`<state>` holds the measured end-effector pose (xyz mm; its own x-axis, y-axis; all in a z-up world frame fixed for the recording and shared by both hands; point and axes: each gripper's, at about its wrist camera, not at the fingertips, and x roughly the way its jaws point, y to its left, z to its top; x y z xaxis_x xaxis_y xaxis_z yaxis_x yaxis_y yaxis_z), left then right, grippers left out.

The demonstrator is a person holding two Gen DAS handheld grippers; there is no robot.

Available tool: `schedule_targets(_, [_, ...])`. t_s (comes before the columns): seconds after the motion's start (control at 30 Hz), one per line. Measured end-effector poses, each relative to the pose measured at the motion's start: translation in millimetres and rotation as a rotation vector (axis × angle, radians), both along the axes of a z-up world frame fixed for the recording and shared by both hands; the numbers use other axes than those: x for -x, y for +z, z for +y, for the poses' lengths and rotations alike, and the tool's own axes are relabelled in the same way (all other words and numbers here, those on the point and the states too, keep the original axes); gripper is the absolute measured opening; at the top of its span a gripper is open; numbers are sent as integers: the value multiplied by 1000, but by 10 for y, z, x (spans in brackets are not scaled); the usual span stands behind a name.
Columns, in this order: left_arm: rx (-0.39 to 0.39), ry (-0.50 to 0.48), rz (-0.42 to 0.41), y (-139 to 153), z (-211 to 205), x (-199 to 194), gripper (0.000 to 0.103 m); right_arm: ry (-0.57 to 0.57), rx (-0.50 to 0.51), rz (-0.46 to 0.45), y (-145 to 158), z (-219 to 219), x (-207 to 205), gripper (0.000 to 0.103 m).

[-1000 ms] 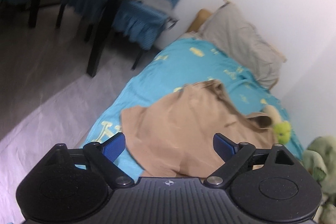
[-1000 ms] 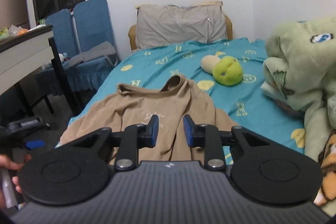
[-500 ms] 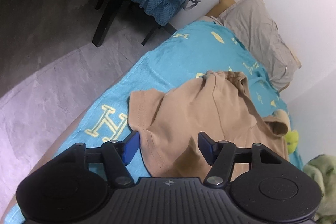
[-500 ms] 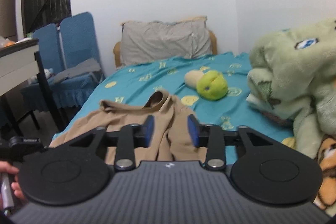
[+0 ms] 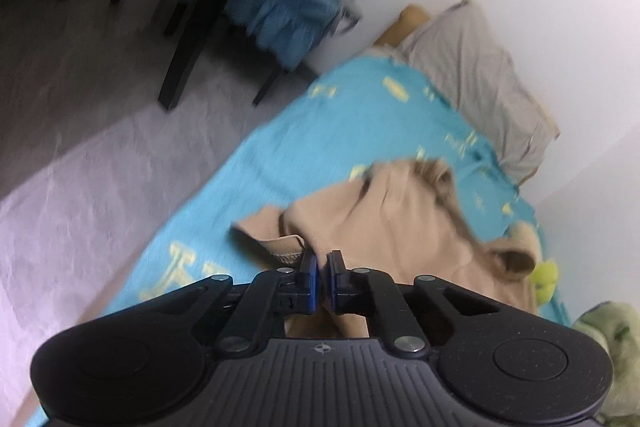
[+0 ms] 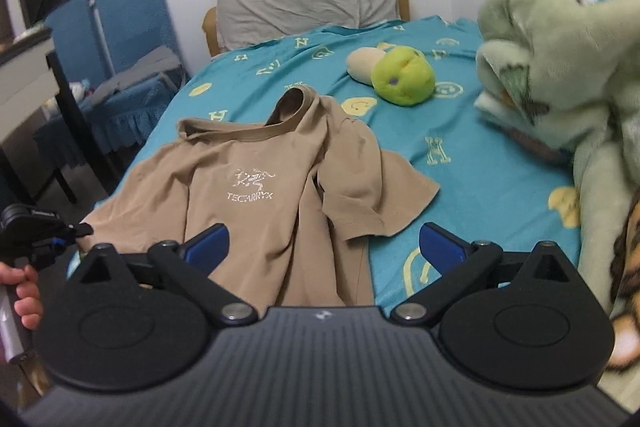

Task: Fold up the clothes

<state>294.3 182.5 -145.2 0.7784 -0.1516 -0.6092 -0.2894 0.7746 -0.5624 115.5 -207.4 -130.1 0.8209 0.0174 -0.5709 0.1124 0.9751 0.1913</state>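
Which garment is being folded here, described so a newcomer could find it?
On the bed's turquoise sheet, below the grey pillow, lies a tan T-shirt. Unlike the green plush toy nearby, it is flat cloth with a pale chest logo.

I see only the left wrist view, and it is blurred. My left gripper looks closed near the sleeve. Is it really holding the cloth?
Observer: Yes. In the right wrist view the left gripper is shut on the sleeve end of the tan T-shirt, at the bed's left edge.
Operator: And the right gripper? I do not see it.
Observer: The right gripper is open, above the shirt's lower part, holding nothing.
Operator: Is the shirt face up?
Observer: Yes, a pale logo shows on the chest.
Operator: Is the other sleeve free?
Observer: It lies flat on the blue sheet, apart from the green plush toy.
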Motion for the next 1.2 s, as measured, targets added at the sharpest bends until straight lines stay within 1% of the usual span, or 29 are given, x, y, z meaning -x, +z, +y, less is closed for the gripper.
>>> schedule_targets(0.07, [-26, 12, -30, 172, 52, -78, 6, -7, -36, -24, 19, -60, 32, 103])
schedule_targets(0.1, [-54, 19, -43, 281, 94, -151, 6, -14, -35, -42, 45, -67, 45, 103])
schedule_targets(0.2, [-184, 38, -73, 661, 222, -486, 5, -34, -19, -90, 113, -69, 71, 103])
schedule_targets(0.3, [-331, 67, -79, 1001, 338, -870, 5, -51, 15, -102, 117, -54, 28, 103])
schedule_targets(0.37, [-454, 80, -41, 1055, 341, -1139, 6, -68, 34, -103, 104, -47, -21, 103])
schedule_targets(0.43, [-560, 65, 32, 929, 305, -1377, 6, -76, 41, -104, 82, -31, -82, 103])
schedule_targets(0.47, [-588, 53, 64, 818, 291, -1458, 6, -78, 47, -103, 70, -23, -115, 103])
schedule_targets(0.57, [-572, 20, 69, 546, 252, -1510, 10, -74, 66, -112, 43, -6, -206, 103])
schedule_targets(0.6, [-567, 4, 64, 529, 224, -1453, 13, -72, 73, -115, 32, -1, -234, 103])
schedule_targets(0.67, [-557, -27, 53, 495, 170, -1341, 24, -64, 74, -118, 19, 18, -280, 102])
schedule_targets(0.73, [-547, -57, 42, 462, 116, -1228, 45, -57, 67, -121, 13, 28, -307, 102])
schedule_targets(0.77, [-541, -72, 35, 458, 88, -1160, 49, -54, 62, -124, 16, 34, -311, 102])
schedule_targets(0.83, [-521, -92, 4, 589, 20, -902, 68, -53, 59, -131, 34, 30, -282, 102])
schedule_targets(0.87, [-517, -100, -19, 650, -36, -751, 72, -52, 58, -135, 43, 27, -266, 102])
schedule_targets(0.9, [-513, -108, -42, 711, -91, -601, 79, -52, 57, -139, 52, 25, -250, 102])
schedule_targets(0.93, [-510, -117, -64, 773, -150, -450, 84, -51, 56, -143, 62, 22, -234, 102])
schedule_targets(1.0, [-517, -139, -93, 912, -303, -143, 87, -50, 53, -150, 80, 17, -203, 103])
schedule_targets(1.07, [-539, -166, -120, 1078, -517, 161, 92, -53, 60, -162, 110, 5, -146, 103])
schedule_targets(1.13, [-554, -188, -151, 1234, -720, 456, 102, -51, 61, -172, 140, -5, -89, 103])
schedule_targets(1.2, [-541, -216, -188, 1355, -891, 718, 103, -38, 55, -173, 167, -9, -43, 103])
